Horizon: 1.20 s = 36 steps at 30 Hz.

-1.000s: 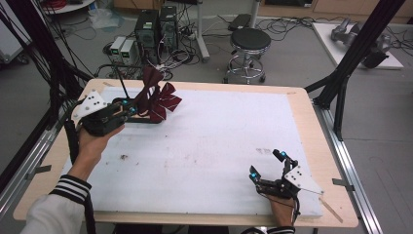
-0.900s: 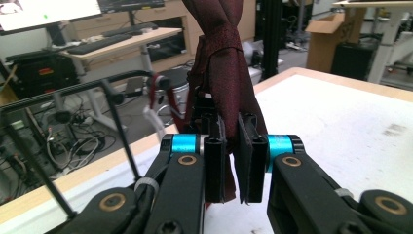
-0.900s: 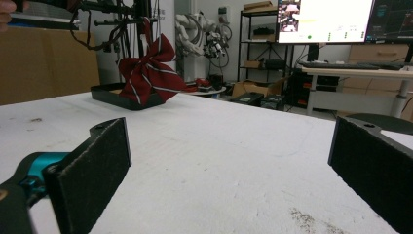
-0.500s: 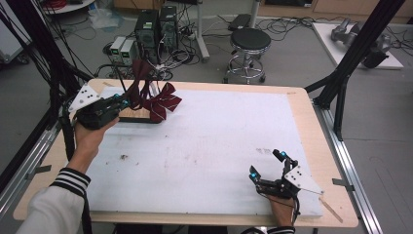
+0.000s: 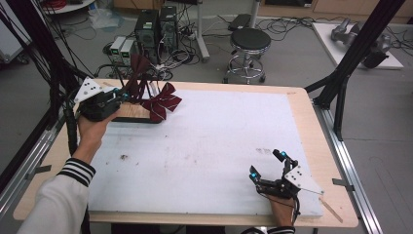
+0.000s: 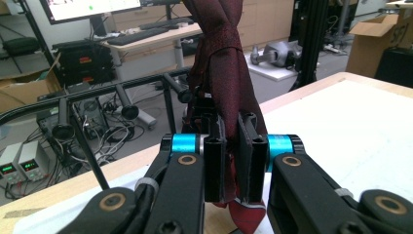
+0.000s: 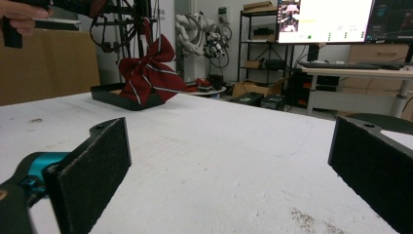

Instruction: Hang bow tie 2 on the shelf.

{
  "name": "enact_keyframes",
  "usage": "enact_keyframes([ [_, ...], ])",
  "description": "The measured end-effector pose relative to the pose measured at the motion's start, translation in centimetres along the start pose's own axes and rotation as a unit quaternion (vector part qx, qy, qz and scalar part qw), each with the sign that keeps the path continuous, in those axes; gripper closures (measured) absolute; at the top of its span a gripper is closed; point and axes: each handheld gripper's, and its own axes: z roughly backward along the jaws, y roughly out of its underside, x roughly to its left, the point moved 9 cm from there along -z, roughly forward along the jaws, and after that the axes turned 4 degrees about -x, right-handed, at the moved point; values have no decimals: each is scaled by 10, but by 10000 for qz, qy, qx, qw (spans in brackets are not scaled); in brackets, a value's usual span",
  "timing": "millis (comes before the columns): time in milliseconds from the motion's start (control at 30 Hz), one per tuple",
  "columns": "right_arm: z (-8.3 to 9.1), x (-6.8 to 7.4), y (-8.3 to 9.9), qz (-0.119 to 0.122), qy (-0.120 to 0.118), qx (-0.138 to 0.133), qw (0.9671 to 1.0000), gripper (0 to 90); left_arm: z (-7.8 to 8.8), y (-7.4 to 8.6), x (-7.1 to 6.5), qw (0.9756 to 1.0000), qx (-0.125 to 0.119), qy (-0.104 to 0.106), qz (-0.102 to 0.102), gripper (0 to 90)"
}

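A tray (image 5: 127, 115) sits at the table's (image 5: 311, 109) far left corner, a bow (image 5: 163, 101) draped over its right edge. The left gripper (image 5: 120, 96) is over the tray; the right gripper (image 5: 267, 165) rests near the front right.

Left gripper (image 5: 119, 96): black body w/ grey three-cornered plate on top, dotted w/ dark holes; cyan cylinders at jaw bases, flat black pads, brass-ringed screws, white cable ties, ribbed black cable. Right gripper (image 5: 267, 164): same build, cyan tips, grey plate. Left sleeve (image 5: 56, 195) light grey, cuff striped black & white.

A lab: power supplies (image 5: 122, 48), cabling on the floor, monitor (image 7: 324, 14), stool (image 5: 249, 41).
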Motion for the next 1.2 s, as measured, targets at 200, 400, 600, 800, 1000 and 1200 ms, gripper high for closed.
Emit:
enact_keyframes([
  [200, 0, 1, 0, -40, -7, 23, 10000, 8, -5, 4, 7, 9998, 7, -165, 138, 828],
  [400, 0, 0, 0, -8, -2, 4, 10000, 8, -10, 11, 13, 9989, 189, -380, 205, 828],
  [600, 0, 0, 0, -3, 0, 4, 10000, 8, -15, 17, 15, 9977, 273, -557, 274, 828],
  [800, 0, 1, 0, -23, 1, 20, 10000, 8, -18, 26, 20, 9958, 402, -751, 338, 828],
  [1000, 0, 1, 0, -37, 0, 28, 10000, 8, -19, 35, 21, 9949, 537, -795, 318, 828],
  [1200, 0, 1, 0, -21, -4, 21, 10000, 8, -22, 44, 23, 9929, 710, -893, 332, 829],
])
